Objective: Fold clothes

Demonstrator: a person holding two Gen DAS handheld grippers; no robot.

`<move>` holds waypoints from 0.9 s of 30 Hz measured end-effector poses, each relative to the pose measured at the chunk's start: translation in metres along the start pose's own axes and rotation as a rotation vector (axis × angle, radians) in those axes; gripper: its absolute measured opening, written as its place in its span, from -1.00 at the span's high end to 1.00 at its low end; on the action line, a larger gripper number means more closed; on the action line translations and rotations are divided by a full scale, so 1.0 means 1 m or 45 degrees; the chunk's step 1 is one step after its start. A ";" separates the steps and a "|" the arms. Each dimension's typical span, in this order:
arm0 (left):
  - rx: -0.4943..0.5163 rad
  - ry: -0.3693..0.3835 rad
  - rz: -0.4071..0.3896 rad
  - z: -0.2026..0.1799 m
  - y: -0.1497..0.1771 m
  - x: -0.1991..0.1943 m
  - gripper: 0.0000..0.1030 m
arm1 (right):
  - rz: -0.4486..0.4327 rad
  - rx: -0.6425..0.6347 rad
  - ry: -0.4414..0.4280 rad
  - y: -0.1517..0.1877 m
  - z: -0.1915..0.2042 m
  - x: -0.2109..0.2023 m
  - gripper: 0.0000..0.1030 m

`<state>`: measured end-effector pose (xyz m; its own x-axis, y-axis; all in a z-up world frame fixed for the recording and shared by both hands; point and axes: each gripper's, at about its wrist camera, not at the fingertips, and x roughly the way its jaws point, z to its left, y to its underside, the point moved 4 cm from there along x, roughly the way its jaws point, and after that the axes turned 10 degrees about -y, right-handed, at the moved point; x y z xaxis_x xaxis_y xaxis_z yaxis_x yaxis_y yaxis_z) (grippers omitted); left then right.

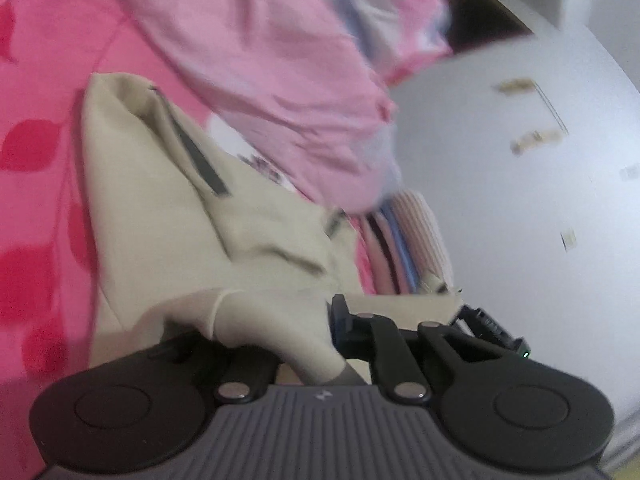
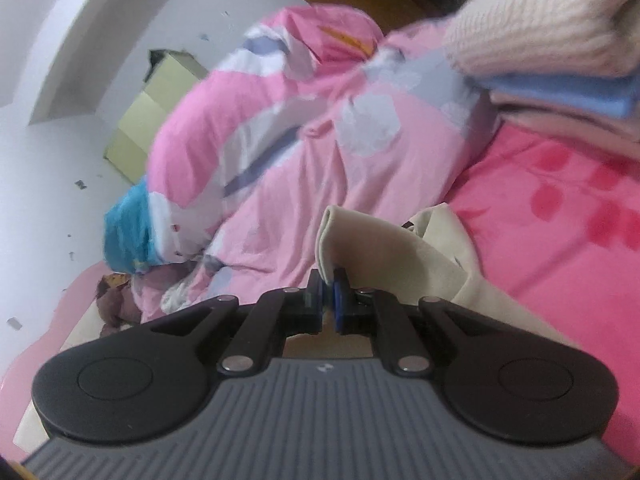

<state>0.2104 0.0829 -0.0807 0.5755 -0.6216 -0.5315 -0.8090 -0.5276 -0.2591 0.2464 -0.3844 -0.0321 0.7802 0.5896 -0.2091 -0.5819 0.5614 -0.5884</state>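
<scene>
Up close, the right gripper (image 2: 328, 280) has its two fingers pressed together on a folded edge of the beige garment (image 2: 384, 240), which rises above the pads and trails off to the right onto the pink bedsheet (image 2: 560, 216). Beside it, the left gripper (image 1: 320, 332) is clamped on another part of the same beige garment (image 1: 168, 200), with cloth bunched over its fingers. A pink quilt (image 2: 304, 128) is heaped behind, and a stack of folded clothes (image 2: 560, 48) sits at upper right.

Beige garment (image 1: 160, 208), pink leaf-print sheet (image 1: 36, 184)
</scene>
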 end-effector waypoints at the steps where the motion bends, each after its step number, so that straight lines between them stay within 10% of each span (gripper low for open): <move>1: -0.067 -0.008 -0.009 0.011 -0.010 0.009 0.55 | 0.013 0.047 0.018 0.000 -0.016 0.015 0.88; 3: -0.253 -0.028 -0.042 0.039 -0.026 0.024 0.18 | 0.038 0.141 0.055 -0.001 -0.047 0.045 0.79; 10: -0.545 0.162 -0.140 0.074 -0.035 0.020 0.01 | 0.015 0.363 0.048 0.001 -0.113 0.076 0.70; 18: -0.343 0.160 -0.167 0.046 -0.010 -0.029 -0.06 | -0.103 0.355 -0.023 0.003 -0.092 -0.037 0.31; 27: 0.073 -0.091 0.048 0.010 0.083 -0.040 -0.45 | 0.113 0.464 0.115 0.070 -0.093 -0.075 0.02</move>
<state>0.1184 0.0699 -0.0891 0.5360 -0.5964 -0.5975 -0.8367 -0.4694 -0.2822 0.1683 -0.4436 -0.1302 0.7307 0.6006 -0.3246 -0.6789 0.6895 -0.2524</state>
